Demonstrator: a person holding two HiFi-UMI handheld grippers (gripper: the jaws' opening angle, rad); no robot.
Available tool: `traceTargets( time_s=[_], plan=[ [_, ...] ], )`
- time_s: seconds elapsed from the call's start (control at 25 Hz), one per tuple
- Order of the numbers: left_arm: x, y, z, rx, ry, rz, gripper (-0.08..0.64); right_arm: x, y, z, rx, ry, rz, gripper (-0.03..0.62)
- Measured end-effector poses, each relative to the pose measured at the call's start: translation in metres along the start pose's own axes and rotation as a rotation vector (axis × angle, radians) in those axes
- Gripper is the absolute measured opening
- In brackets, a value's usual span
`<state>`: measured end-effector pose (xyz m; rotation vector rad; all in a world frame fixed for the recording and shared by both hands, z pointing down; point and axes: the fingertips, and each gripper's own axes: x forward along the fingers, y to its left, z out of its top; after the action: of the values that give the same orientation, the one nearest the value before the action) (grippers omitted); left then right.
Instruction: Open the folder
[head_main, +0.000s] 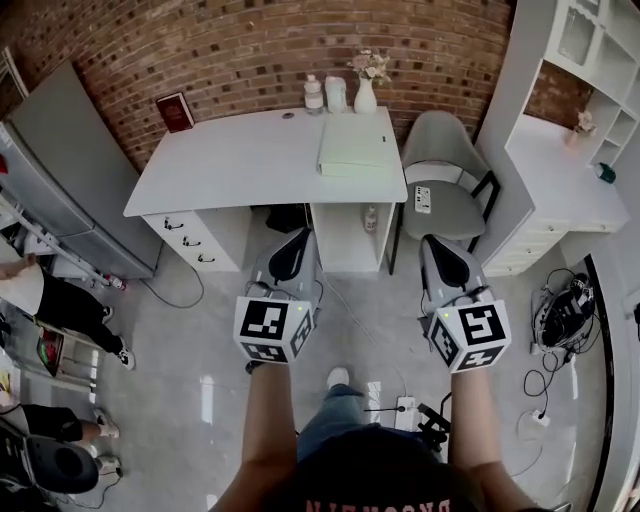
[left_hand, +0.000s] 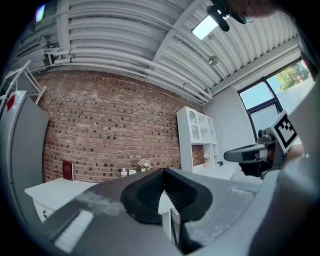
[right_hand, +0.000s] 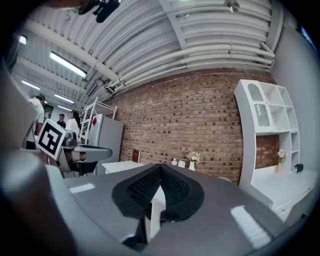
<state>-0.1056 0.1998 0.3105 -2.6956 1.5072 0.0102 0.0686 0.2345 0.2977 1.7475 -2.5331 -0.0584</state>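
A big brick wall (head_main: 250, 50) fills the top of the head view. Below it, in the upper middle, stands a white counter (head_main: 230, 165) with drawers under its left side. A tall white shelf (head_main: 580, 90) is at the upper right. A gray chair (head_main: 445, 170) sits between the shelf and the counter. The folder (head_main: 355, 148) is pale green and lies flat on the right end of the counter, close to its right edge. The left claw (head_main: 296, 238) and the right claw (head_main: 437, 243) are lower down, in the middle of the frame. They are side by side over the floor (head_main: 200, 400), pointing at the counter and well apart from the folder. Each claw is closed, its two jaws pressed together with nothing between them. At the back of the counter a red book (head_main: 175, 111) stands by the wall at the left. A small white vase (head_main: 366, 95) with flowers stands just behind the folder.
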Motion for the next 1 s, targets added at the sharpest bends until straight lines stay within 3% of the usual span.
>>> traceTargets(
  time_s=[0.48,1.0],
  plan=[
    [0.113,0.08,-0.016,-0.087,0.005,-0.044,-0.005,0.119,-0.027,-0.002,0.057,0.0,-0.039,-0.002],
    [0.196,0.095,-0.041,-0.022,0.06,-0.043,-0.005,0.181,-0.092,-0.027,0.104,0.001,-0.077,0.0]
  ],
)
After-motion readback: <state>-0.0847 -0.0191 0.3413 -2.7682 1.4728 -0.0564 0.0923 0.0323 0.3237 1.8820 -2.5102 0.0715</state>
